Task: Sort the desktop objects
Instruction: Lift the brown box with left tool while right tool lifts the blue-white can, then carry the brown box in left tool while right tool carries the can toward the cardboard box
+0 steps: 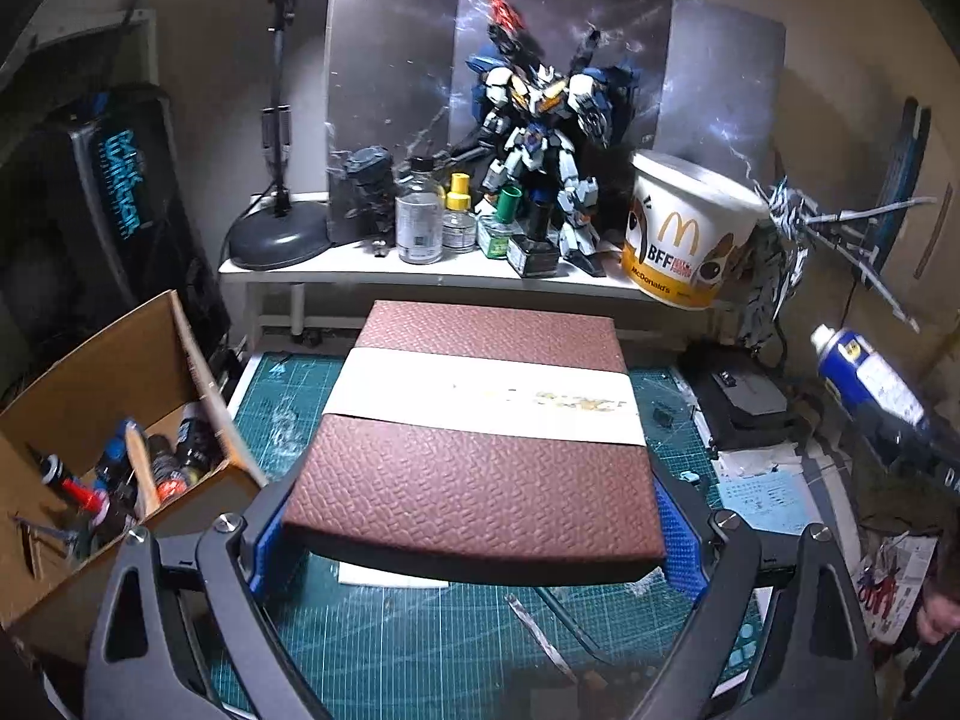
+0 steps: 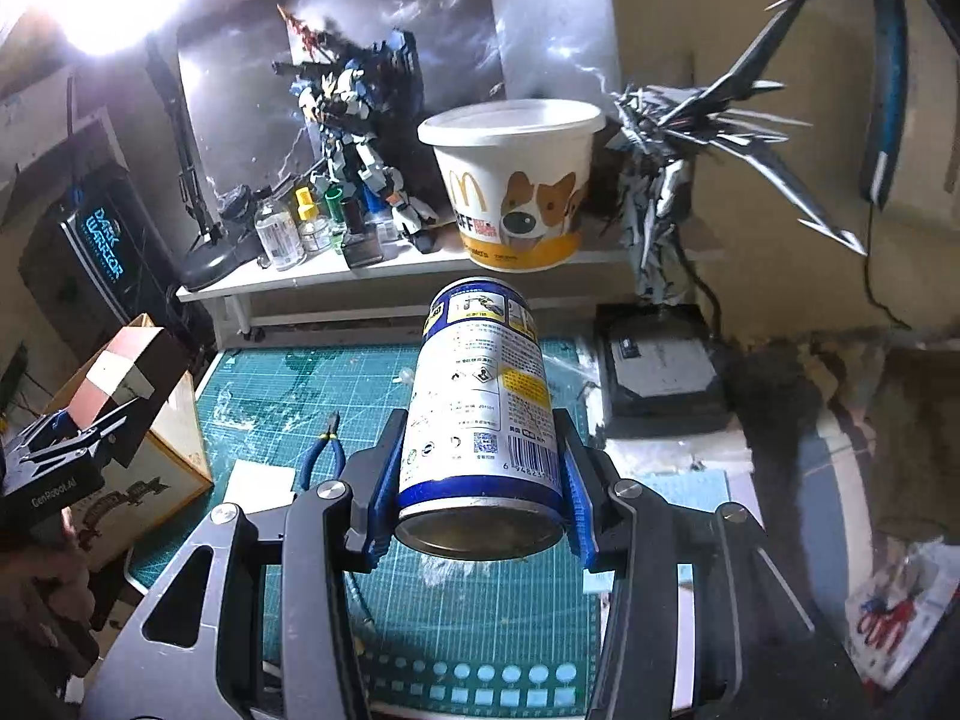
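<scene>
My left gripper (image 1: 474, 531) is shut on a flat brown textured box with a white band (image 1: 480, 420) and holds it level above the green cutting mat (image 1: 420, 648). It also shows in the right wrist view (image 2: 114, 384), over the cardboard box. My right gripper (image 2: 480, 516) is shut on a blue and white spray can (image 2: 480, 414), held lying forward above the mat (image 2: 258, 396). The can also shows at the right in the left wrist view (image 1: 864, 378).
An open cardboard box (image 1: 90, 396) with several small bottles stands at the left. A white shelf (image 1: 360, 264) at the back holds bottles, a robot model (image 1: 540, 138) and a McDonald's bucket (image 1: 690, 228). Blue pliers (image 2: 324, 450) and paper lie on the mat.
</scene>
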`<state>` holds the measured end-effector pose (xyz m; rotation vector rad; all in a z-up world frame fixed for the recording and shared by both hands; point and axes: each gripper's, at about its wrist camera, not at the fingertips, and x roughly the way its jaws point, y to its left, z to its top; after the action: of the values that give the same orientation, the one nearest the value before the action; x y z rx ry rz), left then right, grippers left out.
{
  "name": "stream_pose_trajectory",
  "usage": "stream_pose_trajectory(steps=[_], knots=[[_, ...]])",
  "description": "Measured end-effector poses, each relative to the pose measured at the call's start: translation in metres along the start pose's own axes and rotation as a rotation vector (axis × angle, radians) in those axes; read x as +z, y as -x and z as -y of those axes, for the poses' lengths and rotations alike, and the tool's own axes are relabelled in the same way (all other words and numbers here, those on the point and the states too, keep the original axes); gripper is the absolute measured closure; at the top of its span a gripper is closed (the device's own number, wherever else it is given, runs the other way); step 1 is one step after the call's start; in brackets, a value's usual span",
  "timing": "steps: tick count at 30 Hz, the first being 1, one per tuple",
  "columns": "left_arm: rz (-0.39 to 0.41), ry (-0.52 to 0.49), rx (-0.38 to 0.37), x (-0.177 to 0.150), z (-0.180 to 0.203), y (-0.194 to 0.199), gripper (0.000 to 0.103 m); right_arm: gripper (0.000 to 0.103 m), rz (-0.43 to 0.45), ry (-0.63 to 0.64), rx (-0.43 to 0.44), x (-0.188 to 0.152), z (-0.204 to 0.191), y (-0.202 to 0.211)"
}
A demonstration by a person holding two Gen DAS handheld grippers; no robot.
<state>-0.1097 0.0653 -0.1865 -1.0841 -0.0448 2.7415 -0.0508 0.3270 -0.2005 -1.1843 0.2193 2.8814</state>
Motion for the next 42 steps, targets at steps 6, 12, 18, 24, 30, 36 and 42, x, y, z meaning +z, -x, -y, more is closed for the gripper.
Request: stream_pose_trajectory(steps=[6,12,18,24,30,36,42], knots=[[0.03,0.007,0.021,-0.008,0.002,0.047,0.009,0.061,-0.007,-0.027,-0.013,-0.011,0.001,0.032],[0.05,0.023,0.045,-0.012,0.002,0.078,0.009,0.06,-0.008,-0.028,0.002,-0.021,0.006,0.061],[0.05,0.043,0.089,-0.007,0.006,0.105,0.009,0.06,0.003,-0.018,-0.005,-0.015,0.01,0.091],[0.066,0.071,0.113,0.001,0.007,0.138,0.009,0.06,0.034,0.027,0.004,-0.006,0.002,0.123],[0.07,0.1,0.123,0.009,-0.001,0.172,0.009,0.06,0.037,0.036,0.03,-0.004,-0.008,0.148],[0.079,0.099,0.111,0.011,-0.023,0.206,0.009,0.06,0.053,0.051,-0.007,-0.011,-0.03,0.169],[0.073,0.103,0.125,0.013,-0.069,0.208,0.009,0.06,0.062,0.02,-0.043,-0.013,-0.059,0.172]])
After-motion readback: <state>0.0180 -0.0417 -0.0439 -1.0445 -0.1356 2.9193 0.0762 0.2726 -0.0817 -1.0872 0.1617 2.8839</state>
